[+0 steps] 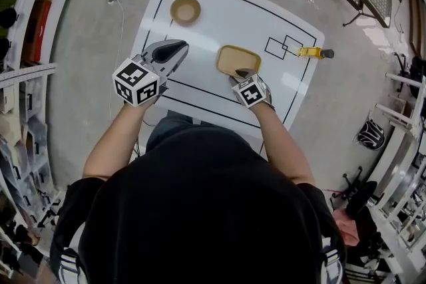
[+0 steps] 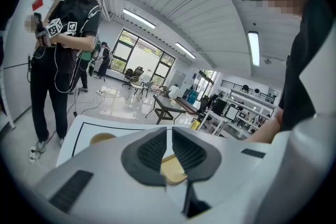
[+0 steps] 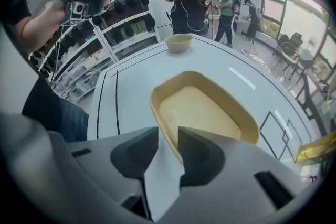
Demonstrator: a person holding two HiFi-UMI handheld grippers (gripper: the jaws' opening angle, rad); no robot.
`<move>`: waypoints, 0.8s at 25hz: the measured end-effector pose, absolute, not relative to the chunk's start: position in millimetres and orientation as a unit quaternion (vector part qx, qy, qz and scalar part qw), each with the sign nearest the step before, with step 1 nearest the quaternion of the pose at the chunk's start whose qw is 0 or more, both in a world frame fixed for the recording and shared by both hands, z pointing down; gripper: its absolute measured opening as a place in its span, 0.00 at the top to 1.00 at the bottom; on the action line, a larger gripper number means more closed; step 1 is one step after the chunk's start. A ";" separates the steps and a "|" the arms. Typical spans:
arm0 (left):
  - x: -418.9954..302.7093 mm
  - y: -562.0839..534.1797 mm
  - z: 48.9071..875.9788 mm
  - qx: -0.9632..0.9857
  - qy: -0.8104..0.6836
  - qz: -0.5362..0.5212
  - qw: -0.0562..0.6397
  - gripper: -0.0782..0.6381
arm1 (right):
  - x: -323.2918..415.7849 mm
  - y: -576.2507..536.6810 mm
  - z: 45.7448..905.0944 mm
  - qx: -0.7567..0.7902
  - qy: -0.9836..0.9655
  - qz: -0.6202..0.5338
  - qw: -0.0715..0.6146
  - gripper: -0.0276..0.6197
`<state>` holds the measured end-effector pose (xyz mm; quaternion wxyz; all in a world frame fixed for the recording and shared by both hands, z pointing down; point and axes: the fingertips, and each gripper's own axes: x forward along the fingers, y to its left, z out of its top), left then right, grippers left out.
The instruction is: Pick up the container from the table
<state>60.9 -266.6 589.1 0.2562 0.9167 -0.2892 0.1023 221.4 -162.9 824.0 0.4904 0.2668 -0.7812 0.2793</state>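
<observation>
Straddling the container (image 3: 205,107) at its near rim with right gripper (image 3: 168,136), jaws half-open, not yet pinching; next, squeezing firmly, lifting level; left gripper (image 2: 169,134) closed, empty.

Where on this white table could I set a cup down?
Bare: the far strip between the round tan bowl and the drawn black squares, and the right corner nearer than the yellow bottle. Crowded: the front, where the left gripper hovers and the right gripper straddles the rim of the rectangular tan container.
</observation>
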 end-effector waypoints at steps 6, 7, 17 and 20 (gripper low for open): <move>61.9 -266.5 590.5 0.916 -0.291 0.101 0.258 0.84 | 223.7 -163.1 826.6 0.266 -0.779 0.277 0.495 0.80; 62.7 -266.7 590.8 0.916 -0.291 0.101 0.258 0.84 | 223.8 -162.9 827.0 0.266 -0.779 0.277 0.495 0.80; 69.2 -266.6 587.5 0.918 -0.284 0.101 0.258 0.84 | 222.3 -163.5 824.2 0.268 -0.781 0.267 0.497 0.84; 70.0 -267.6 586.9 0.918 -0.284 0.101 0.257 0.84 | 224.5 -164.9 824.2 0.272 -0.780 0.265 0.497 0.86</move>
